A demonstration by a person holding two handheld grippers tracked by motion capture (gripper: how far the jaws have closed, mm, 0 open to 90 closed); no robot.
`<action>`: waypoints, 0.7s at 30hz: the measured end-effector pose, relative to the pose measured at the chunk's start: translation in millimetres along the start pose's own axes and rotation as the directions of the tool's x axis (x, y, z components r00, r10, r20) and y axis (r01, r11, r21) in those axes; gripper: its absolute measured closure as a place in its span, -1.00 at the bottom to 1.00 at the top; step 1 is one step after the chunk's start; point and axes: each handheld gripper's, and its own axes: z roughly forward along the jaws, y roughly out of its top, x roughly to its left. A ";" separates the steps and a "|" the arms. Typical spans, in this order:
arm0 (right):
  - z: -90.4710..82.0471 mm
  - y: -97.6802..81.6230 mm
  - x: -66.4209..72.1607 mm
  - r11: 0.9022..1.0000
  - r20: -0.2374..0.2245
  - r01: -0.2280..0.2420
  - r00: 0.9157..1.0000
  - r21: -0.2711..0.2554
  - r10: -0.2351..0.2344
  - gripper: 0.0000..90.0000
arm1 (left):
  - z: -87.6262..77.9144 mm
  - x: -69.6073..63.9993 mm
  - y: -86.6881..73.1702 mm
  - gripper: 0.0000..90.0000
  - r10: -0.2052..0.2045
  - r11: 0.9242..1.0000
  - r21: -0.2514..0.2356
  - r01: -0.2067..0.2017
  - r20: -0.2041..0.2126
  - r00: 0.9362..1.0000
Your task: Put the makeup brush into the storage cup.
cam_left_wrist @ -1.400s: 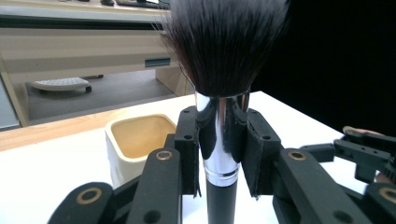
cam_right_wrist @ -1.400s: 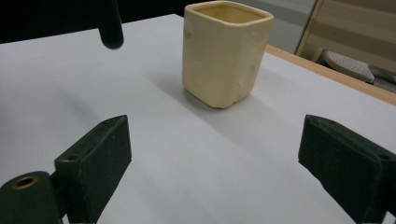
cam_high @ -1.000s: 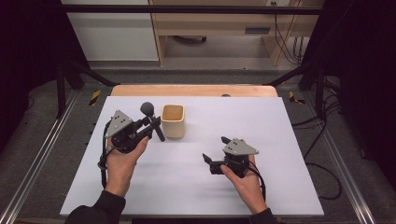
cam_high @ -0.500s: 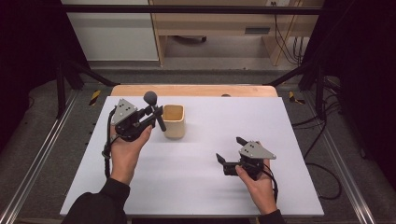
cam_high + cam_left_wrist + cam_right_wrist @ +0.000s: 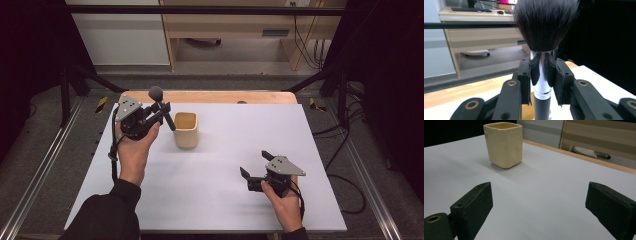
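White laminate forms the surface [image 5: 210,190], with a wooden strip along its far edge and a pale desk unit in the background beyond. I am holding my left claw [image 5: 159,114] raised at the far left, its jaws pressed against the chrome ferrule of a makeup brush [image 5: 161,106]; in the left gripper view the pads are clamping that ferrule [image 5: 541,72] from both sides, with the dark bristles pointing up and the black handle pointing down. Compared with a second ago, I am carrying the brush higher and farther toward the back edge, and its handle tip is now hanging just over the near left rim of the cream cup [image 5: 186,130], which is standing upright on the far left half of the surface. My right claw [image 5: 252,167] is drifting rightward and toward me, well apart from the cup, with its jaws spread wide and nothing between them, as the right gripper view confirms. In my judgement the brush is being lined up for insertion handle-first into the cup; what remains is centring the handle over the opening and lowering it.
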 end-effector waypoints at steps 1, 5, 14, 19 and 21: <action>-1.4 -0.6 -0.4 1.000 0.000 -0.013 1.000 0.002 0.013 -0.83 | 1.0 0.8 0.9 0.56 0.007 1.000 0.001 -0.007 -0.006 1.000; -5.6 -3.1 -3.4 1.000 0.006 -0.018 1.000 -0.006 0.018 -0.84 | 5.9 2.3 3.4 0.56 0.030 1.000 -0.003 -0.030 -0.021 0.999; -4.3 -8.6 -2.6 0.999 0.008 -0.032 0.999 -0.003 0.032 -0.86 | 15.3 4.8 9.5 0.56 0.107 0.994 0.014 -0.107 -0.045 0.993; -5.2 -9.9 -3.6 0.999 0.018 -0.040 0.999 -0.023 0.040 -0.87 | 19.6 2.6 10.0 0.56 0.111 0.994 0.018 -0.111 -0.058 0.992; -4.9 -10.3 -3.7 0.999 0.018 -0.038 0.999 -0.025 0.038 -0.87 | 22.3 1.7 9.3 0.56 0.120 0.993 0.017 -0.119 -0.052 0.991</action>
